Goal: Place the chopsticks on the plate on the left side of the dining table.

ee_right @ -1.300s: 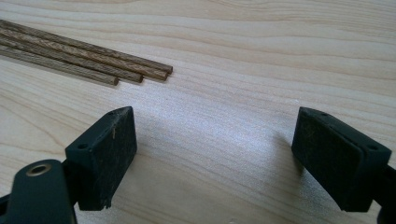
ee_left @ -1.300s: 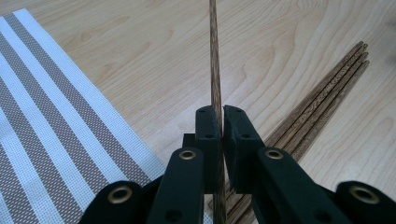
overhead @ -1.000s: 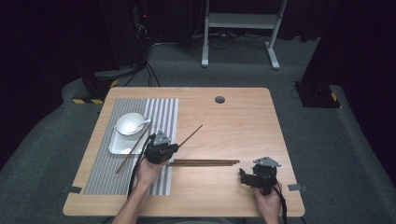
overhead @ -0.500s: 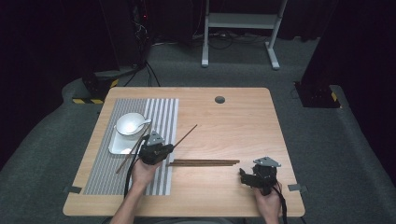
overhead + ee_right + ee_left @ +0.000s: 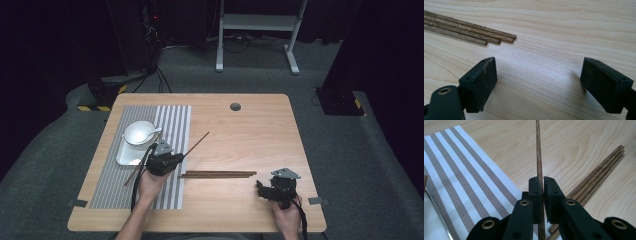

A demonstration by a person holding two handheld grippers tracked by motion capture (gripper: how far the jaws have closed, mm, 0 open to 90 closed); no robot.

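My left gripper (image 5: 179, 157) is shut on a single brown chopstick (image 5: 539, 157), which sticks out past the jaws toward the table's middle (image 5: 197, 142). The pads (image 5: 535, 188) pinch the chopstick just above the edge of the striped placemat (image 5: 466, 177). A bundle of three chopsticks (image 5: 217, 174) lies flat on the wood to the right of that gripper (image 5: 596, 175). My right gripper (image 5: 260, 188) rests near the front right of the table, jaws open and empty (image 5: 539, 82). They point at the bundle's ends (image 5: 499, 40).
A white bowl with a spoon (image 5: 140, 132) sits on a white tray (image 5: 125, 157) on the placemat (image 5: 172, 120) at the left. Another brown stick (image 5: 131, 177) lies on the mat beside the tray. A round cable hole (image 5: 235, 106) marks the table's far side.
My left gripper has shifted slightly to the left with the chopstick in it. The right gripper has stayed put.
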